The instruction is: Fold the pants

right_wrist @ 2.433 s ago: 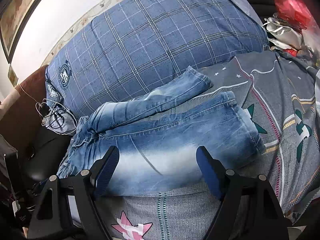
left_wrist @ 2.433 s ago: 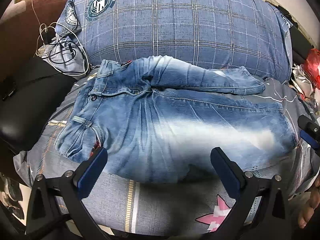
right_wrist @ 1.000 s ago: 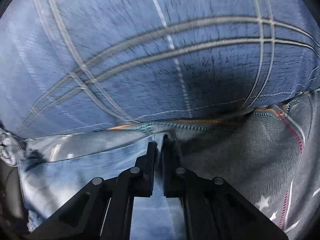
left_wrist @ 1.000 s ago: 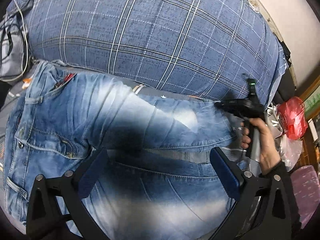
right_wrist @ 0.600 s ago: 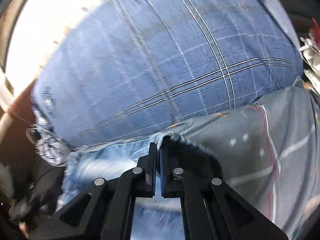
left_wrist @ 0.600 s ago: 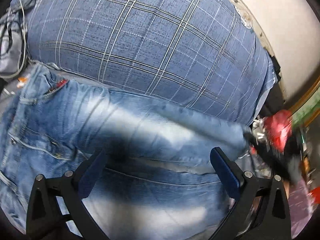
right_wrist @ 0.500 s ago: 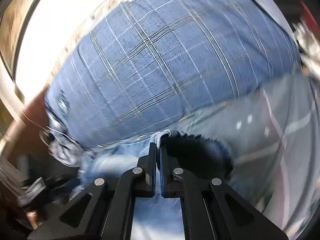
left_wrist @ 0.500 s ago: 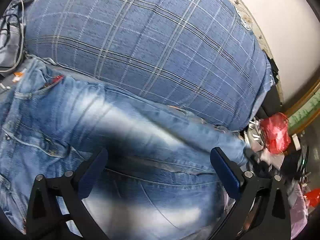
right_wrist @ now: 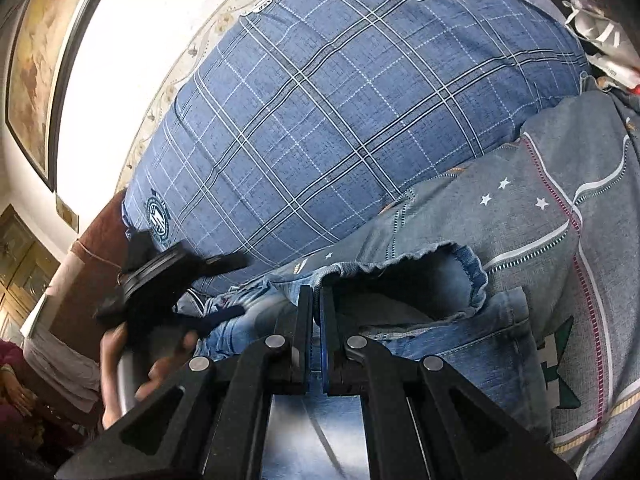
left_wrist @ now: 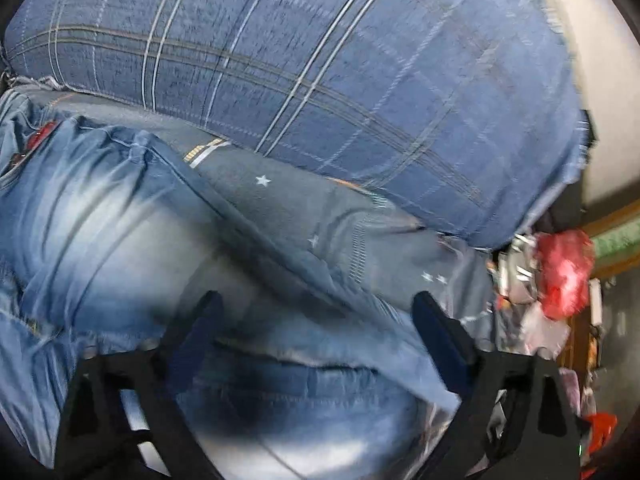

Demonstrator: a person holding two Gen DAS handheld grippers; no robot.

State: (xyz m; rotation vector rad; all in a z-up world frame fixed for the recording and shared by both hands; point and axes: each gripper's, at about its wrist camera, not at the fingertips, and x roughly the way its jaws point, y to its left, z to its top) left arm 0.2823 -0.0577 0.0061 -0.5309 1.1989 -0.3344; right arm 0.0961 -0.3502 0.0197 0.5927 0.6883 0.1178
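Faded blue jeans [left_wrist: 104,240] lie across the grey patterned bedspread [left_wrist: 352,216]. My left gripper [left_wrist: 316,316] is open and hovers low over the thigh of the jeans, its blue-padded fingers [left_wrist: 436,332] spread wide and holding nothing. My right gripper [right_wrist: 315,300] is shut on the hem of one jeans leg [right_wrist: 448,272]. That lifted leg is held over the other leg [right_wrist: 472,344], its cuff gaping open. The left gripper also shows blurred in the right wrist view [right_wrist: 168,280], at the left, over the waist end.
A big blue plaid pillow [right_wrist: 340,120] lies right behind the jeans against the wall. A red bag [left_wrist: 564,272] and clutter sit beyond the bed's right end. The bedspread [right_wrist: 580,220] extends to the right of the cuffs.
My right gripper has carried the gripped leg hem back toward me, over the other leg. The left gripper has stayed open and moved right along the jeans.
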